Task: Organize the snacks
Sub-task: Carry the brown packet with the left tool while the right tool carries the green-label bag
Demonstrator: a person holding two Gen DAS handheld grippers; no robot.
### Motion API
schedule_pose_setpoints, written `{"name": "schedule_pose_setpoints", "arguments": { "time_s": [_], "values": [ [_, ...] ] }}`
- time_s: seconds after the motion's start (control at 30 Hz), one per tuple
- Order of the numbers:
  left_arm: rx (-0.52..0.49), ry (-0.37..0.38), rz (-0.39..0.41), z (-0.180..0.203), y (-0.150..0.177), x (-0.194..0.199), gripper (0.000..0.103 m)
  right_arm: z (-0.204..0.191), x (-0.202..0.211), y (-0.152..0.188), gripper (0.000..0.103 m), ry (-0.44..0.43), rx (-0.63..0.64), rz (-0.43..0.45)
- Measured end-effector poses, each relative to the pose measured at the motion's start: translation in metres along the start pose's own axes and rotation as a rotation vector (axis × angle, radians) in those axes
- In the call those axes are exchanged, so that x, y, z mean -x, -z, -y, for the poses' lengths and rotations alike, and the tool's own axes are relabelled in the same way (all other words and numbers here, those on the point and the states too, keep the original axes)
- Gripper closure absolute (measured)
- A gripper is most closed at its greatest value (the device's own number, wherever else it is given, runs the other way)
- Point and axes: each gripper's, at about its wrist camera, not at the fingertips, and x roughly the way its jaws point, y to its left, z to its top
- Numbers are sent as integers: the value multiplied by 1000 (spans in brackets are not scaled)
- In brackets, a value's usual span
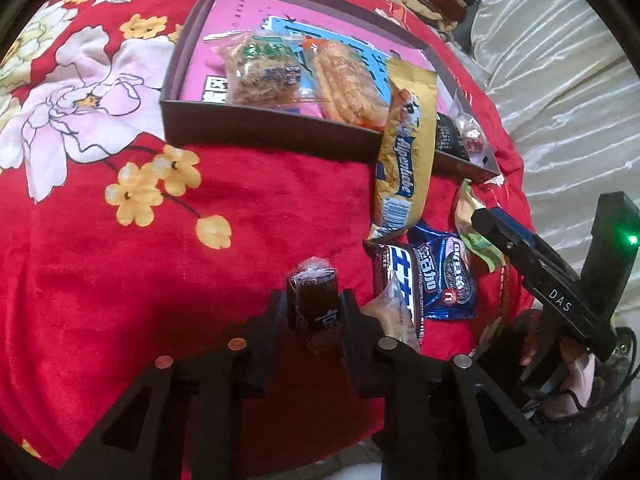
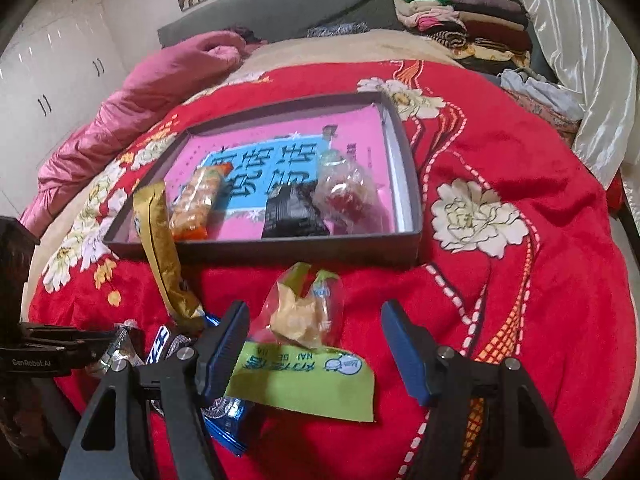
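Red plush blanket (image 1: 100, 300) with printed white and yellow flowers covers the bed under both my grippers. On the left, my left gripper (image 1: 313, 310) is clenched on a small dark brown wrapped sweet (image 1: 314, 298) with a crinkled clear twist at its top; its pads press both sides, and the writing on its wrapper is too blurred to read. Just right of it lies a brown-and-white snack packet (image 1: 394, 276) with large block characters, then a blue foil biscuit packet (image 1: 450, 276) picturing a dark sandwich cookie. Above these, a long gold wrapper reading "Alpenliebe" (image 1: 406, 152) leans over the near wall of the shallow dark grey cardboard tray (image 1: 264, 130). The tray's pink floor carries a blue panel of Chinese characters, and in it lie two clear packs of orange-brown pastry, a black packet and a clear-wrapped red sweet. Further right, my right gripper (image 2: 314, 354) stands open with its blue pads either side of a clear bag with a lime-green label (image 2: 306, 376), not touching it; the label shows "NAI BEI" upside down. The left gripper's body reads "GenRobot.AI".
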Motion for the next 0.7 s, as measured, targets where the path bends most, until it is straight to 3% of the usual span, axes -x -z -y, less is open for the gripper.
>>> {"name": "schedule_pose_setpoints", "arguments": {
  "time_s": [0.2, 0.47, 0.7],
  "values": [
    [3, 3, -2, 1, -3, -4, 76, -3, -12, 3, 36, 10, 20, -44],
    [-1, 4, 9, 0, -3, -2, 76, 2, -24, 3, 66, -15, 11, -79],
    [0, 10, 33, -3, -4, 8, 76, -1, -5, 0, 68, -66, 24, -7]
  ]
}}
